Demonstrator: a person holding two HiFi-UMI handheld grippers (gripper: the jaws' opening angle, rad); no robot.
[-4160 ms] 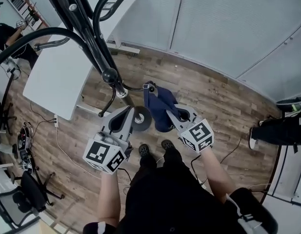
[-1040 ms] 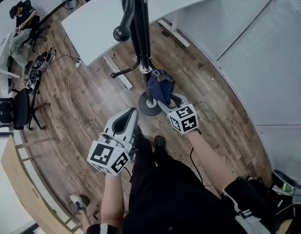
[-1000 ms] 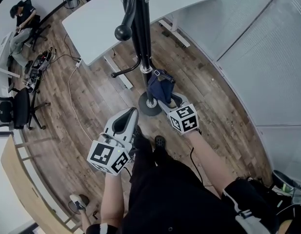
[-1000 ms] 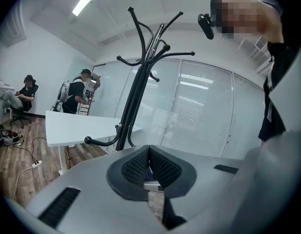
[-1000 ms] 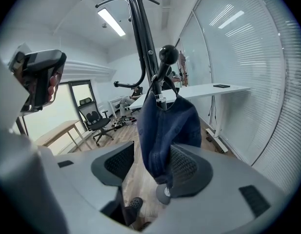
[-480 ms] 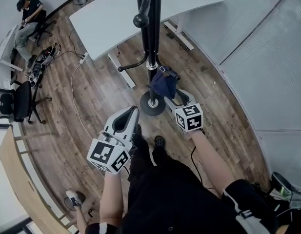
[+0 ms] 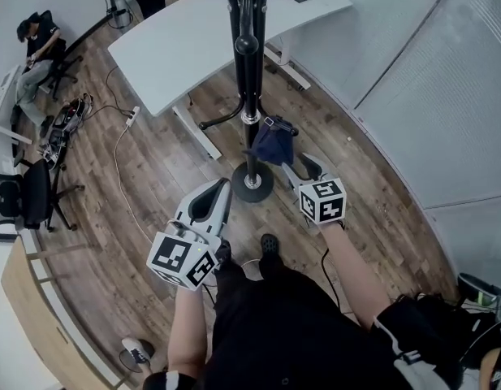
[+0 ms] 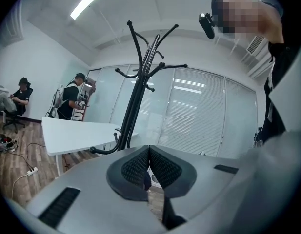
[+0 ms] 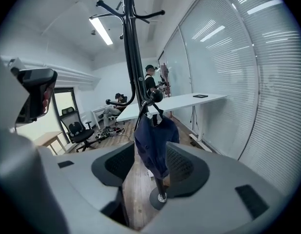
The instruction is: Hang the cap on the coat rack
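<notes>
**Status.** The navy cap [image 7: 273,143] hangs from a low, ball-tipped hook [image 9: 155,95] of the black coat rack [image 7: 247,71]. In the head view it sits just right of the pole, slightly above frame centre. It hangs limp and well clear of the wood floor [image 7: 153,177].

**Change.** A second ago the right gripper [image 7: 299,167] was up against the cap. It now sits lower right of the cap, drawn back toward the person. Its jaws have just been closing slightly from their widest setting and remain apart. In the right gripper view the cap hangs in the gap between the pads, but neither pad presses on it, so it is released.

**Left gripper.** The left gripper [image 8: 149,149] is clenched on nothing, pads together, and aimed at the rack from the lower left.

**Meaning.** The hook alone appears to carry the cap, so the hanging step looks complete. What remains is to withdraw the right gripper without snagging the fabric.
</notes>
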